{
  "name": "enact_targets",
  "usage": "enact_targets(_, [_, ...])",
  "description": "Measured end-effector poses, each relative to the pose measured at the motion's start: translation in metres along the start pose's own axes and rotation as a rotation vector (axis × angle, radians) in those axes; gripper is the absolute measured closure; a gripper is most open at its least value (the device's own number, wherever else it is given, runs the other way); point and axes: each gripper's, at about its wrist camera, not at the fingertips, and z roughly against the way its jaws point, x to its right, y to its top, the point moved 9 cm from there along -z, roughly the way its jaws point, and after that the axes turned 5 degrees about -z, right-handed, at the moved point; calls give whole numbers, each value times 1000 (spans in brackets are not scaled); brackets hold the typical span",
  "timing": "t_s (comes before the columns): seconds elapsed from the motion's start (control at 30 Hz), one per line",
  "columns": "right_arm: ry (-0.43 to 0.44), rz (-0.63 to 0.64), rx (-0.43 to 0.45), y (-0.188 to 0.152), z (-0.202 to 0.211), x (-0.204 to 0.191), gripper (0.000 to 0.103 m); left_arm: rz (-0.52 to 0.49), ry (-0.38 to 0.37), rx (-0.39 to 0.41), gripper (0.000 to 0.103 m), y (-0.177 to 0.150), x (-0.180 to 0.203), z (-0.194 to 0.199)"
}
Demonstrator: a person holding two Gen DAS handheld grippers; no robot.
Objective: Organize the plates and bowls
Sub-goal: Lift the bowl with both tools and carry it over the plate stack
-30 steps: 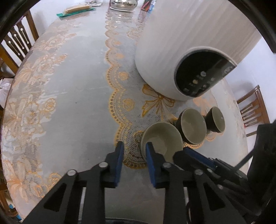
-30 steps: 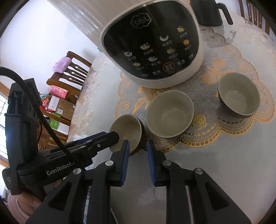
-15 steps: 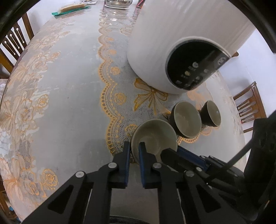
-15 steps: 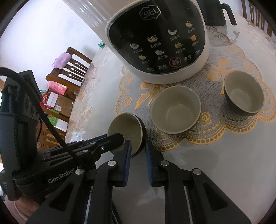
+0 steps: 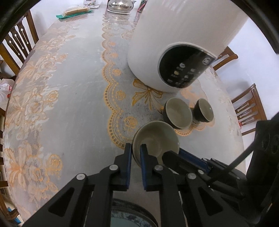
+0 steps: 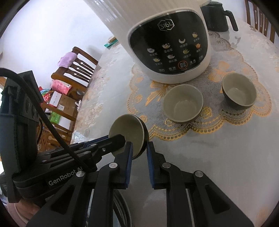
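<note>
Three dark bowls with pale green insides are on a lace mat. The nearest bowl (image 5: pixel 157 138) (image 6: pixel 125 127) is tipped up off the table. My left gripper (image 5: pixel 136 148) (image 6: pixel 118 139) is shut on its near rim, one pad inside and one outside. My right gripper (image 6: pixel 139 148) (image 5: pixel 174 154) is shut on the bowl's wall on the opposite side. The middle bowl (image 5: pixel 177 113) (image 6: pixel 183 104) and the smaller far bowl (image 5: pixel 204 110) (image 6: pixel 238 90) stand upright beyond it.
A tall white cooker (image 5: pixel 157 52) (image 6: pixel 167 52) with a black panel stands just behind the bowls. A black kettle (image 6: pixel 216 17) is behind it, a silver pot (image 5: pixel 120 6) at the far end. Wooden chairs (image 5: pixel 249 108) ring the oval table (image 5: pixel 69 104). A dark round dish rim (image 5: pixel 132 216) shows under my left gripper.
My left jaws closed on the nearest bowl's rim, and the right jaws narrowed onto its wall. The bowl has risen from the table and tipped further.
</note>
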Motion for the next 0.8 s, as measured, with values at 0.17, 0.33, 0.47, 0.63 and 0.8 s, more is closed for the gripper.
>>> enact_targets(0.17, [-2, 17, 2, -8, 9, -8, 84, -1, 4, 16, 95, -11, 1, 16])
enact_targets(0.33, [5, 35, 7, -21, 21, -19, 84, 11, 7, 33, 95, -21, -1, 31])
enact_targets(0.47, [12, 48, 10, -32, 29, -30, 84, 20, 14, 47, 95, -32, -4, 45])
enact_targets(0.63, [24, 62, 8, -47, 36, -42, 84, 34, 23, 57, 95, -47, -7, 60])
enact_targets(0.8, [35, 72, 0, -63, 42, -52, 84, 51, 33, 62, 95, -64, -11, 72])
